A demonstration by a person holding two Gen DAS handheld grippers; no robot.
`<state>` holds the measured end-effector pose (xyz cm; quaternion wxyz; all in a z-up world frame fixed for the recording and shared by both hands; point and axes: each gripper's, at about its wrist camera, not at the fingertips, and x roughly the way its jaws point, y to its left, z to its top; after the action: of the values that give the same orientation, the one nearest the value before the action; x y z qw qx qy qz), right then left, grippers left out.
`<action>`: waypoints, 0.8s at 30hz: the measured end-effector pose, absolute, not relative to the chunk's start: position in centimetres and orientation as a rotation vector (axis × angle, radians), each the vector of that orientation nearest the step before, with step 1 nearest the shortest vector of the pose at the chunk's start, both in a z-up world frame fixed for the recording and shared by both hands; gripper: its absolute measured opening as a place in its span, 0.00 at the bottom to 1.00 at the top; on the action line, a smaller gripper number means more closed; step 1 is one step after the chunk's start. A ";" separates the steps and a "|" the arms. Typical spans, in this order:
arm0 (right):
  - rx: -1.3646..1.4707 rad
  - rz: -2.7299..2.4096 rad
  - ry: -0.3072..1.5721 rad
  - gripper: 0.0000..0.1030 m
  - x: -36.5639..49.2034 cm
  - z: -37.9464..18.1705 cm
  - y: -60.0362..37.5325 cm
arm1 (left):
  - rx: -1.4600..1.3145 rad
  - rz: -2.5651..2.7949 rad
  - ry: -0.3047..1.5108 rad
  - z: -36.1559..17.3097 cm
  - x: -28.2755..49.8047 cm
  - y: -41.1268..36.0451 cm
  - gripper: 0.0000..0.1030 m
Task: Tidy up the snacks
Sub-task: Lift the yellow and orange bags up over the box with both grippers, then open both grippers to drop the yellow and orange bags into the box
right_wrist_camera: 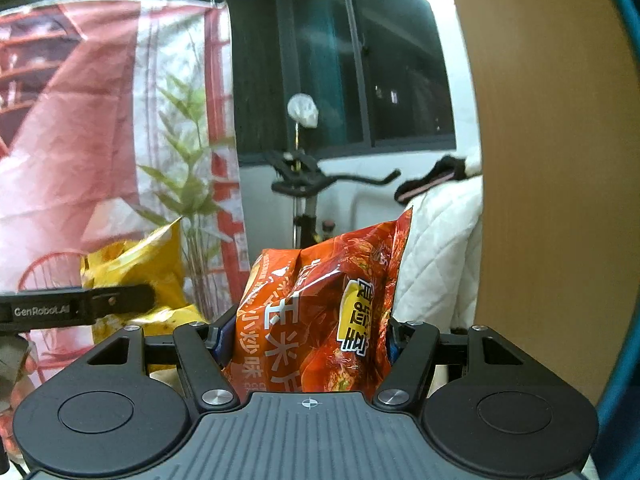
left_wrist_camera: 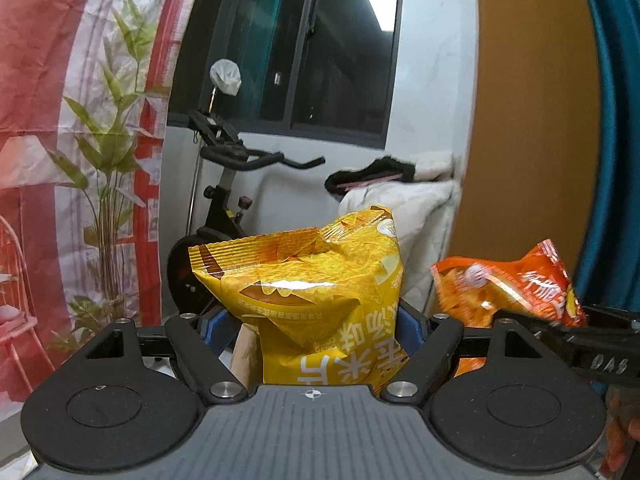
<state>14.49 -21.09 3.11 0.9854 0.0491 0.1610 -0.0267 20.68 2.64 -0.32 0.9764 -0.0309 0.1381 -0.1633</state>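
Slippage is the main worry in the left wrist view: the left gripper (left_wrist_camera: 310, 334) is clenched on the yellow snack bag (left_wrist_camera: 304, 280), pinching only its lower crumpled part, while the puffed bulk stands above the fingers, lifted in the air in front of an exercise bike (left_wrist_camera: 224, 184). Glossy, air-filled film gives little purchase, so a quick swing could let the pack slide out or tip over the blue pads (left_wrist_camera: 214, 330); a harder squeeze might crush what is inside. The orange snack bag (left_wrist_camera: 508, 288) hangs just to the right, near enough that the two packs could knock together. From the right wrist view, the right gripper (right_wrist_camera: 306, 340) grasps that orange snack bag (right_wrist_camera: 320, 308) low on its body, likewise held aloft, and the same loose hold applies. The yellow snack bag (right_wrist_camera: 132, 268) sits close at left. No shelf, box or tabletop shows in either view, so where they should go cannot be told.
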 end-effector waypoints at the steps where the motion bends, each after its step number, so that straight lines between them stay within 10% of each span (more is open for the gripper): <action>1: 0.090 -0.060 0.341 0.59 15.5 2.4 -21.0 | -0.044 -0.316 0.291 -0.6 21.4 2.3 0.79; 24: 0.087 -0.080 0.528 0.77 17.6 -4.0 -20.9 | 0.007 -0.360 0.387 -2.5 23.1 1.4 0.94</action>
<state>17.59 -20.86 -4.00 0.9636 0.0428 0.2610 -0.0397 23.15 1.42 -2.48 0.9653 0.0036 0.1911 -0.1777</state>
